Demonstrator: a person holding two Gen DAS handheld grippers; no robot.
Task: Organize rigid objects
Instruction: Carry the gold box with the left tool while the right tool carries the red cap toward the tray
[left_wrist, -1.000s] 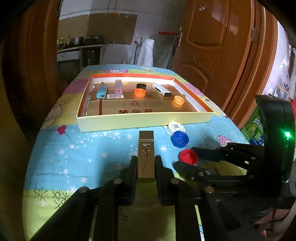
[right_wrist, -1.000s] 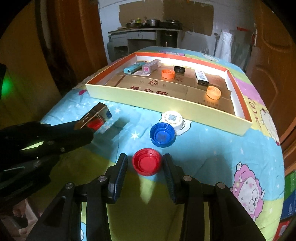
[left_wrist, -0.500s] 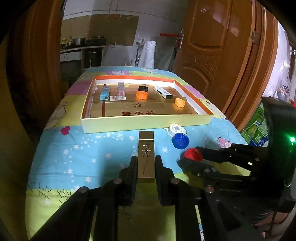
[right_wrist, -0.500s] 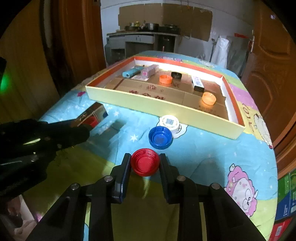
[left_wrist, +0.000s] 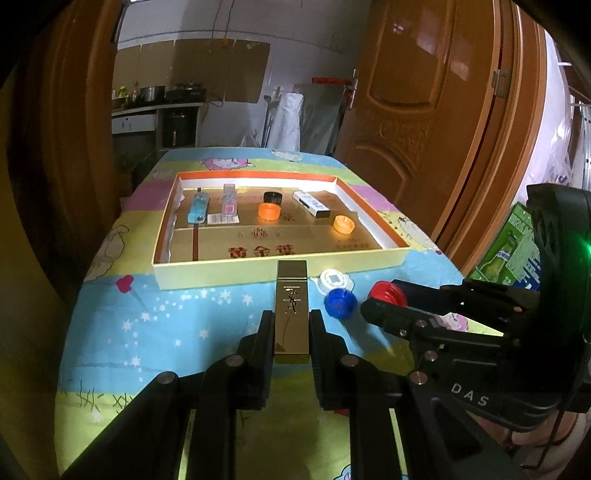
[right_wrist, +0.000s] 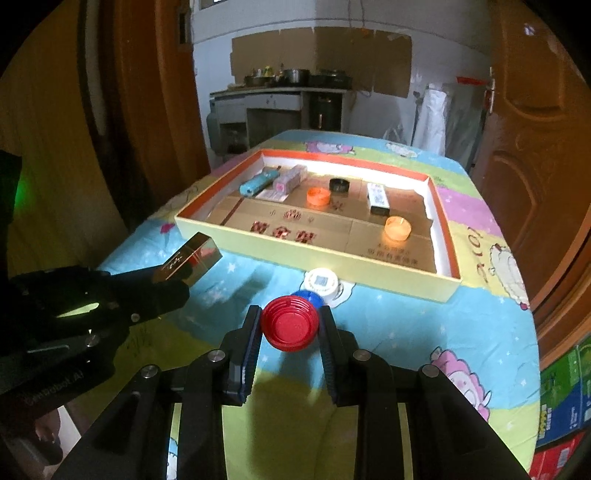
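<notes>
Caps (left_wrist: 269, 211) and small boxes (left_wrist: 311, 203) inside tray (left_wrist: 280, 265)

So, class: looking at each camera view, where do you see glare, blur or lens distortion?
Left wrist view: glare on the gold box, motion blur on the blue cap, door frame bowed by the fisheye. Right wrist view: bright light washes the tray's far wall; corners dark; red cap sharp.

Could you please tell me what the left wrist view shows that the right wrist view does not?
Only the left wrist view shows the top of the gold box with its marking, clamped in the left tongs. Only the right wrist view shows the round top of the red cap, gripped in the right tongs. Both show the tray, the white cap and the blue cap.
</notes>
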